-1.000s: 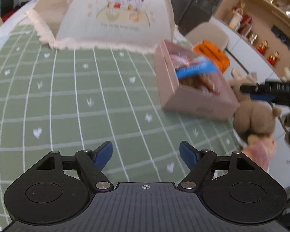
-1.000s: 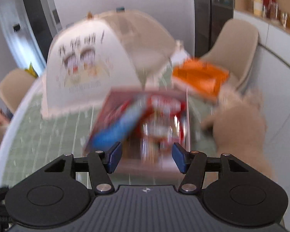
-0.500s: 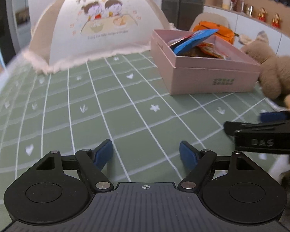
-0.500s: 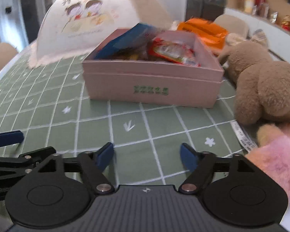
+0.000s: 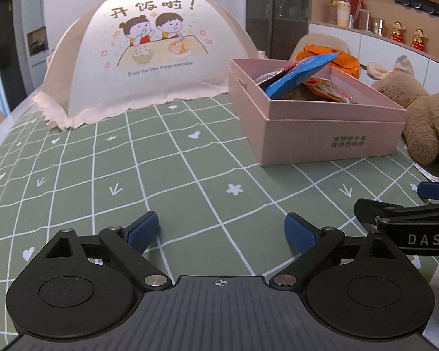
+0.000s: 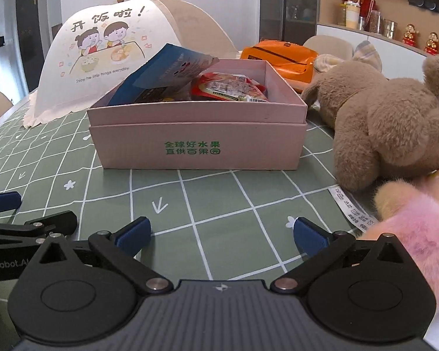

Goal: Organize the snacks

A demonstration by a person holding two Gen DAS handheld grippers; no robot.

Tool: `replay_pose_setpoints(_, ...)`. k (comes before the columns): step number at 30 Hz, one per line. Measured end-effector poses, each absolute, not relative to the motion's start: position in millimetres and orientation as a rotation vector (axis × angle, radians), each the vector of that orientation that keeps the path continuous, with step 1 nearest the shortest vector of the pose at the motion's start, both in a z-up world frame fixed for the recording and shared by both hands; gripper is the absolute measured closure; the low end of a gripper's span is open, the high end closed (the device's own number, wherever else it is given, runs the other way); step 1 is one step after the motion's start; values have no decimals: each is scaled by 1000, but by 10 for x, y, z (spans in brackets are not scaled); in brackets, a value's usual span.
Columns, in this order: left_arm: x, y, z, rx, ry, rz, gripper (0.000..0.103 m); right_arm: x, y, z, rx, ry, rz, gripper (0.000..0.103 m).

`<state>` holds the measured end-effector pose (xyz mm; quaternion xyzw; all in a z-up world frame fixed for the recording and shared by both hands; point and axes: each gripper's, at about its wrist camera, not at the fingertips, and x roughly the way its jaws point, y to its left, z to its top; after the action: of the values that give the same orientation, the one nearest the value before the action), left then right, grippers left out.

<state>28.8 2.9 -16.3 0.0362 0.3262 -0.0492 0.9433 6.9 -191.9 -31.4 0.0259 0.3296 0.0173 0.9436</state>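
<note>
A pink cardboard box [image 5: 330,134] [image 6: 199,146] stands on the green checked tablecloth and holds snack packets: a blue packet [image 5: 298,74] [image 6: 166,73] leaning up over the rim and a red packet [image 6: 229,87] [image 5: 327,90] lying inside. My left gripper [image 5: 221,234] is open and empty, low over the cloth, well short of the box. My right gripper [image 6: 221,235] is open and empty, also low over the cloth in front of the box. Each gripper shows at the edge of the other's view.
A white mesh food cover [image 5: 158,58] [image 6: 108,55] stands behind the box at the left. A brown plush toy [image 6: 389,122] [image 5: 427,117] and a pink plush toy [image 6: 418,225] lie to the right. An orange bag [image 6: 281,58] lies behind the box.
Both grippers have drawn back from the box and dropped low over the tablecloth, side by side. Both stay open and empty.
</note>
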Motion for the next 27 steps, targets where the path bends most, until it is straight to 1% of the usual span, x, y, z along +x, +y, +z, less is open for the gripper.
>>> replay_pose_setpoints(27, 343, 37, -160, 66, 666, -88, 5, 70, -1916, -317, 53, 672, 35, 0)
